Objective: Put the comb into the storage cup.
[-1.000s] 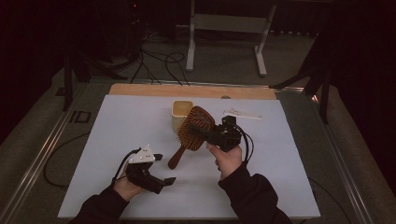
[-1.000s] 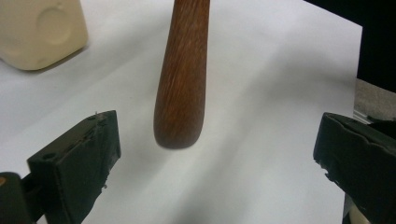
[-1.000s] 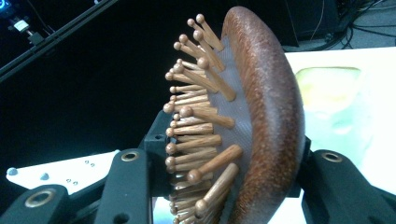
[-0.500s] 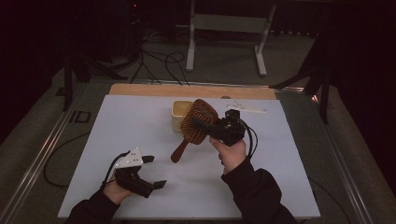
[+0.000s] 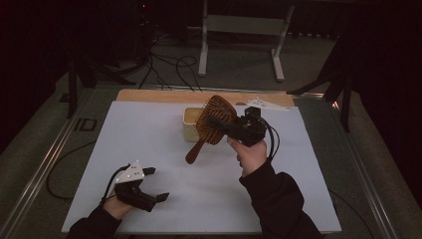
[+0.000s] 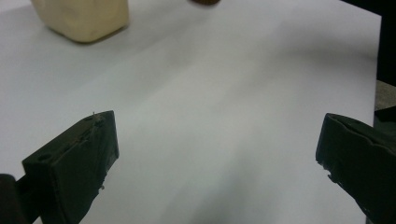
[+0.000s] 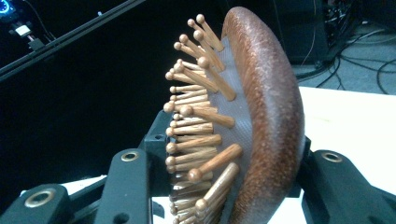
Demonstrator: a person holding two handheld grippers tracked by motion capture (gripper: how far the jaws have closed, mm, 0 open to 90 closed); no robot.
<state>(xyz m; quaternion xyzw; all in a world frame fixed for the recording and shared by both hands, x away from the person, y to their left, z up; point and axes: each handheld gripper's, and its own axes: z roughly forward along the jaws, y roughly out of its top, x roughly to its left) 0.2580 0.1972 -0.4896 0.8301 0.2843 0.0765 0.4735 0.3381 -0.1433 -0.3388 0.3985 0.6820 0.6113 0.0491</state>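
Hairbrush (image 5: pixel 214 122) hangs lifted above the bench (image 5: pixel 149 144), clamped by its head in the right tongs (image 5: pixel 225 125), handle slanting down-left beside the cream box (image 5: pixel 191 127); left tongs (image 5: pixel 151 184) gape empty, well apart.

Hairbrush (image 5: pixel 214 121) above sheet (image 5: pixel 149 144), before box (image 5: pixel 190 123).

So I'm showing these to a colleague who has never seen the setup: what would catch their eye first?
Probably the brown wooden paddle hairbrush with peg bristles, held tilted in the air by the right gripper over the middle of the white table sheet. Behind it sits a cream square container. The left gripper rests open near the front edge.
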